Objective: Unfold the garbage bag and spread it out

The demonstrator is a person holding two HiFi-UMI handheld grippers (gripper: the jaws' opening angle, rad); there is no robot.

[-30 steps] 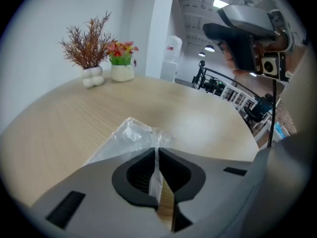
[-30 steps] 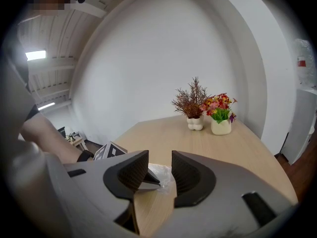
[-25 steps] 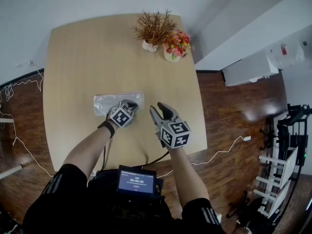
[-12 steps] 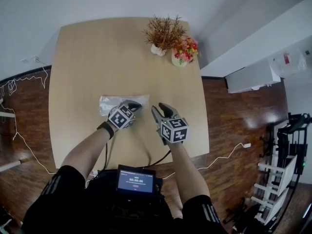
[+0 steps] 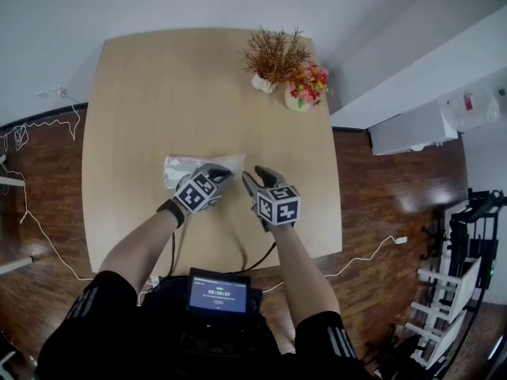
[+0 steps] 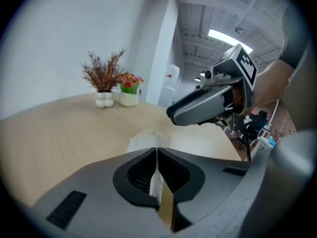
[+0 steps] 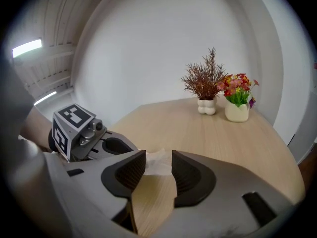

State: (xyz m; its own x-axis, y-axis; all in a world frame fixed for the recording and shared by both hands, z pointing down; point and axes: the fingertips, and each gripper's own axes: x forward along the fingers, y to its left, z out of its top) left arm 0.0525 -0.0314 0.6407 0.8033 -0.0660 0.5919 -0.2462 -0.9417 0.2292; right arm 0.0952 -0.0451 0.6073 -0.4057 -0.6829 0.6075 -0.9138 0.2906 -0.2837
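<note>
1. Garbage bag (image 5: 194, 167): clear, wrinkled film, folded into a flat strip. Lies on the table (image 5: 150, 85), nearer its near edge than its far one, about midway across.
2. Pinched at its right end by the left gripper (image 5: 219, 174), jaws pressed together on a thin fold of the film.
3. Right gripper (image 5: 257, 177) just beside that end: jaws spread, just now opening wider. Bag's crumpled edge at the mouth of the gap, pressed by neither pad.
4. No writing that can be read. Black-and-white square markers on each gripper's cube. Small lit screen (image 5: 218, 295) at the person's waist, characters too small to make out. Red label on a clear jug (image 5: 474, 101) off beyond the table's right edge, illegible.
5. Far right corner of the table: white lobed pot (image 5: 264, 84) holding dry brown sprigs (image 5: 273, 52). Just beside it, a pale round vase (image 5: 298, 101) holding red, pink and yellow flowers (image 5: 310, 77).
</note>
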